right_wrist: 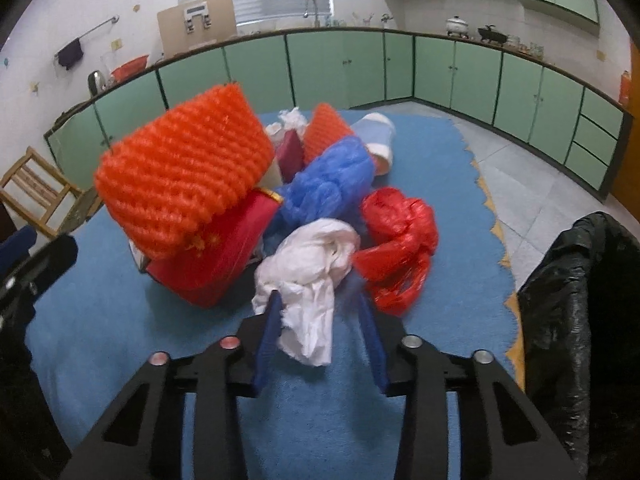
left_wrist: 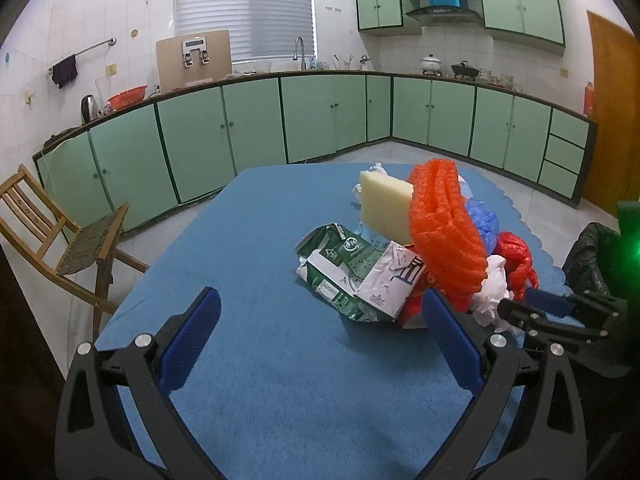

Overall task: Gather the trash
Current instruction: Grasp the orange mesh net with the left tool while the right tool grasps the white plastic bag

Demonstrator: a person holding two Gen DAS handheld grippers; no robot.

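A heap of trash lies on the blue table cloth (left_wrist: 256,380): a crushed green and white carton (left_wrist: 352,272), a yellow foam block (left_wrist: 384,208), orange foam netting (left_wrist: 444,228) (right_wrist: 184,176), a red box (right_wrist: 224,256), a blue bag (right_wrist: 332,180), a red bag (right_wrist: 400,240) and a white tissue wad (right_wrist: 312,276) (left_wrist: 490,292). My left gripper (left_wrist: 320,316) is open and empty just in front of the carton. My right gripper (right_wrist: 318,312) has its blue fingers (right_wrist: 268,340) around the white tissue wad, not fully closed on it.
A black trash bag (right_wrist: 580,304) hangs open at the table's right edge, also in the left wrist view (left_wrist: 592,256). A wooden chair (left_wrist: 60,236) stands left of the table. Green kitchen cabinets (left_wrist: 320,120) line the far walls. A white cup (right_wrist: 378,136) lies behind the heap.
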